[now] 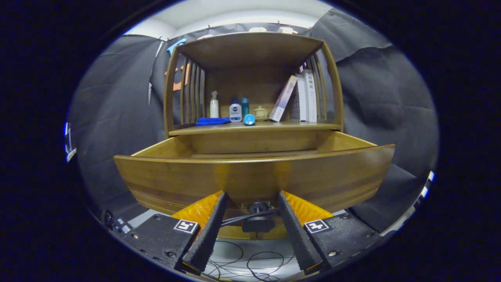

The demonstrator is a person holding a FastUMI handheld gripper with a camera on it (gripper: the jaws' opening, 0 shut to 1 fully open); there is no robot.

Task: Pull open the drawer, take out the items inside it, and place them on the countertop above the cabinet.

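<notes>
While the drawer point(254, 176) stands pulled out, the tool point(252, 196) gapes, fingers flanking its knob point(256, 206)

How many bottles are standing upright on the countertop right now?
3, all left of the small lidded pot: a white spray bottle, a white-and-blue bottle, and a teal bottle. Others may hide behind them. The hand-held gripper is open by the drawer front.

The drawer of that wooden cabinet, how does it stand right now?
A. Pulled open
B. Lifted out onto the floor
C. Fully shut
A: the drawer juts out from under the countertop, its side walls showing, while the hand-held gripper has its fingers open at the drawer front.
</notes>
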